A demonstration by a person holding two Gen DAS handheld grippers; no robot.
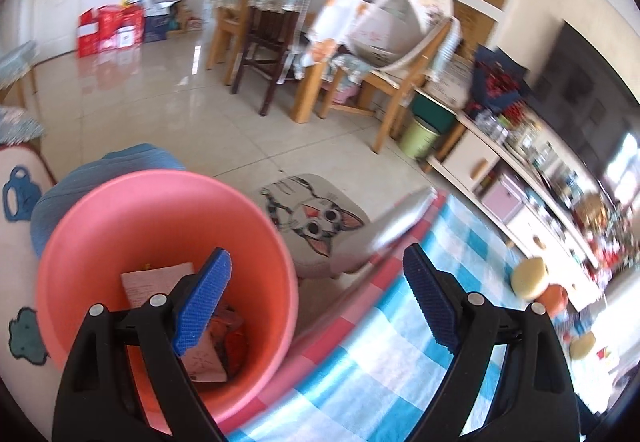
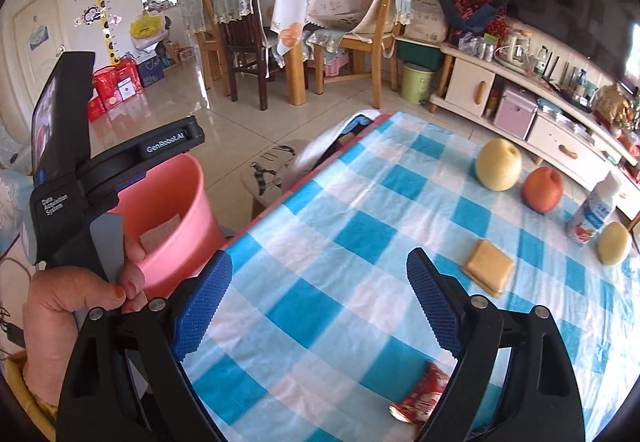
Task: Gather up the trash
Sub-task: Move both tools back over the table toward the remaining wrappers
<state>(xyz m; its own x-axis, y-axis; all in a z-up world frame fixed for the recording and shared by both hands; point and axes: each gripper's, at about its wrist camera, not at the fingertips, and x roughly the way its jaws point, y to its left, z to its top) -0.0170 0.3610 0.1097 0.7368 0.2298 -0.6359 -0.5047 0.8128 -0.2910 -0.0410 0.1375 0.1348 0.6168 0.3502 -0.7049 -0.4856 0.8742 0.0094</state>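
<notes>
right gripper (image 2: 318,306) wide, empty; red wrapper (image 2: 420,396) on table (image 2: 360,209) just below right jaw, long axis diagonal. left gripper (image 1: 316,302) wide, empty over bin (image 1: 160,201). right hand nearer.

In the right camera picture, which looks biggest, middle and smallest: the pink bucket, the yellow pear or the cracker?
1. pink bucket
2. yellow pear
3. cracker, though it looks close to the pear in size, so that order is unsure.

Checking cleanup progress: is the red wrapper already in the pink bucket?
No, the red wrapper lies on the checked tablecloth.
</notes>
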